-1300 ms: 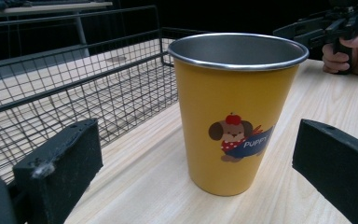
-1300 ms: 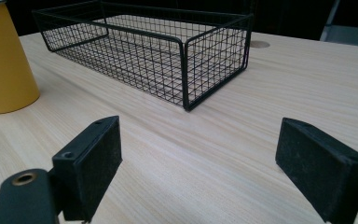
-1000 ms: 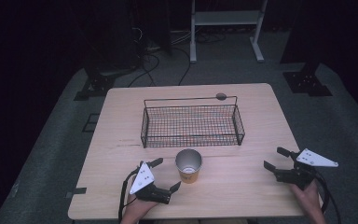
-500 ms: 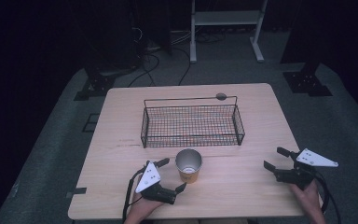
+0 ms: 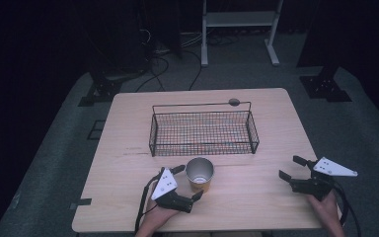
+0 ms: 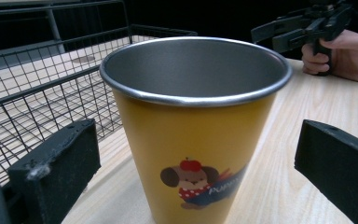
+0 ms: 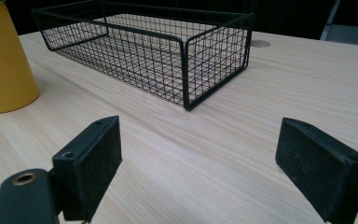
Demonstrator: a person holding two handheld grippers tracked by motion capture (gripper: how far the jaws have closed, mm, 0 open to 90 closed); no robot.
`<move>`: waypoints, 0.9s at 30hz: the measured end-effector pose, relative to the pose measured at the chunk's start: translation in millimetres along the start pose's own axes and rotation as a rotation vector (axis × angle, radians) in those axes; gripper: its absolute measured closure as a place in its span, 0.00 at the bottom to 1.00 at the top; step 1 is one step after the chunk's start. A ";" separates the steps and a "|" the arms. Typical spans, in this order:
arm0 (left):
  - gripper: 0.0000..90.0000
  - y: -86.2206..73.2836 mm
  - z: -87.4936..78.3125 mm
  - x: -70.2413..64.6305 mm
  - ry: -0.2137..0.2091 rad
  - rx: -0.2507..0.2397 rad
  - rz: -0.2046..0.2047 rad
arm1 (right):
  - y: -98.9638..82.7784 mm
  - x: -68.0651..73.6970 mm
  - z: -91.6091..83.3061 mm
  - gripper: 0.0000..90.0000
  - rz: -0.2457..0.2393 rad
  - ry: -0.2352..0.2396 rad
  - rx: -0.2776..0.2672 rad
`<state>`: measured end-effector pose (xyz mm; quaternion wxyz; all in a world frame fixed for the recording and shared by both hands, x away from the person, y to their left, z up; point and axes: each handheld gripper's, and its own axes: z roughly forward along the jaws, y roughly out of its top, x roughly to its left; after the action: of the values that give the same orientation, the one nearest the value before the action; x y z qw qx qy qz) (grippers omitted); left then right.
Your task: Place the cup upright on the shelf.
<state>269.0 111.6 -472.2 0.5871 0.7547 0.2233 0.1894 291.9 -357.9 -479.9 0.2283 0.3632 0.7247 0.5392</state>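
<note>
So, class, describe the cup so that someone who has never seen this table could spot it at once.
Start at the wooden table and find the black wire basket in its middle. Just in front of it stands the cup: yellow, steel-lined, with a cartoon dog, between the left gripper's open jaws.

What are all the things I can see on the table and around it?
cup: one, yellow outside with a cartoon dog, silver inside, upright at the near middle of the table, between the open jaws of the left gripper.
wire basket: one, black, nothing in it, middle of the table just behind the cup.
table: one, light wood, on grey floor.
white frame: one, on the floor beyond the table.
cables: a few, black, on the floor beyond the table.
left gripper: one, black with a grey plate, jaws open either side of the cup.
right gripper: one, black with a grey plate, jaws open, near right of the table, away from the cup.
</note>
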 end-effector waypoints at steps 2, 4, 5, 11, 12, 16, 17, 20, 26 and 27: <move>0.00 0.5 2.6 -0.4 -0.005 0.000 -0.004 | 0.0 0.0 0.0 0.15 0.000 0.000 0.000; 0.00 1.5 6.5 -1.4 -0.001 0.009 0.001 | 0.0 0.0 0.0 0.15 0.000 -0.001 0.000; 0.00 1.9 8.6 -2.2 0.003 0.011 0.002 | 0.0 -0.1 0.1 0.15 0.001 -0.001 0.000; 0.00 3.5 16.5 -3.1 0.004 0.008 -0.004 | 0.1 -0.1 0.0 0.15 0.002 0.000 0.000; 0.00 3.8 18.2 -2.6 0.007 0.003 -0.008 | 0.1 -0.1 0.0 0.15 0.002 0.000 0.000; 0.00 5.8 22.0 -2.7 0.005 -0.003 -0.010 | 0.1 -0.1 0.1 0.15 0.000 0.001 0.000; 0.00 5.8 22.0 -2.7 0.005 -0.003 -0.010 | 0.1 -0.1 0.1 0.15 0.000 0.001 0.000; 0.00 7.2 26.6 -1.8 0.013 0.003 -0.011 | 0.1 0.0 0.1 0.15 0.001 0.001 0.000; 0.14 6.7 27.1 0.4 0.014 -0.011 0.006 | 0.1 0.2 0.2 0.15 -0.001 0.001 0.000; 0.14 7.0 27.2 0.5 0.014 -0.012 0.005 | 0.1 0.2 0.2 0.15 -0.001 0.001 0.000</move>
<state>285.1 88.5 -471.9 0.5897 0.7502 0.2243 0.1978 291.9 -357.6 -479.9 0.2280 0.3625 0.7251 0.5393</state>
